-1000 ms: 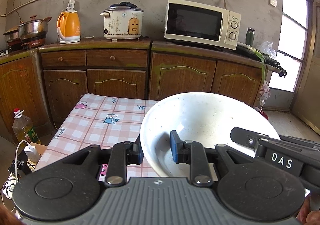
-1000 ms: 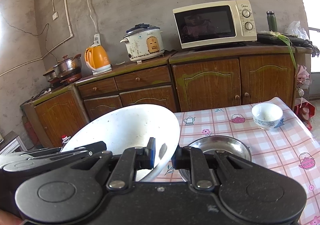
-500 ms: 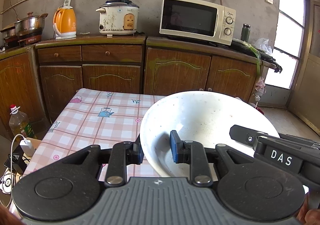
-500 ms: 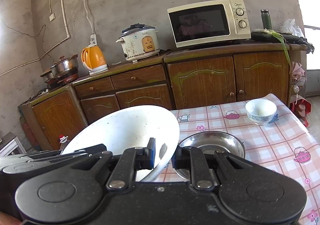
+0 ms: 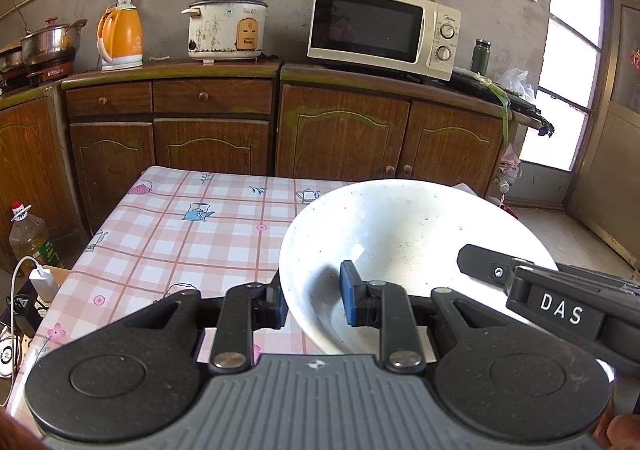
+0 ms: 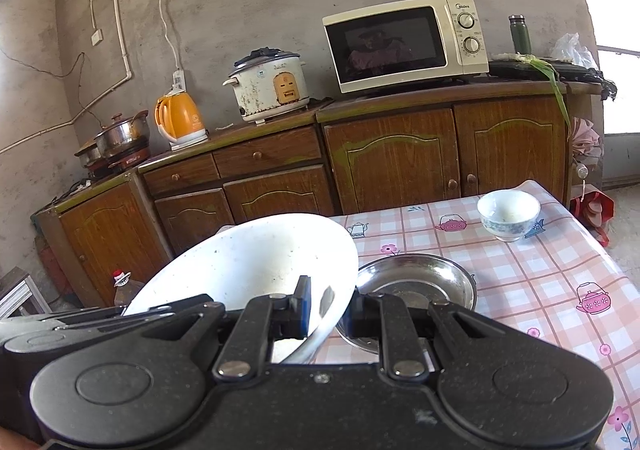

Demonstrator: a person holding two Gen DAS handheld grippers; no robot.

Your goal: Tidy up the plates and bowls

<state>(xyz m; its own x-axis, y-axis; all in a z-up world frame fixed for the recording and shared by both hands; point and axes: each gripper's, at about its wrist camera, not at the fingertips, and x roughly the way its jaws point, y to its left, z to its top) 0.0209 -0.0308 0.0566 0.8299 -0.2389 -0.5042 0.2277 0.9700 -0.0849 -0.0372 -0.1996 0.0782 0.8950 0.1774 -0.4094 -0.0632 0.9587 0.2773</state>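
A large white bowl [image 5: 404, 234] hangs tilted above the checked table, held from both sides. My left gripper [image 5: 314, 300] is shut on its left rim, one blue pad inside and one outside. My right gripper [image 6: 328, 308] is shut on the opposite rim of the same white bowl [image 6: 248, 262]. In the right wrist view a steel dish [image 6: 416, 280] lies on the table just beyond and under the bowl's edge. A small white patterned bowl [image 6: 508, 213] stands farther back near the table's far right corner.
The table [image 5: 188, 226] wears a pink checked cloth with teapot prints. Behind it run brown cabinets [image 5: 344, 129] with a microwave [image 5: 380, 29], rice cooker [image 5: 226, 27] and orange kettle [image 5: 120, 35]. An oil bottle [image 5: 28, 238] and a charger stand on the floor at left.
Both grippers and the white bowl have drifted slightly forward and down over the table; the steel dish and small bowl now sit higher in the right wrist view. Grips are unchanged.
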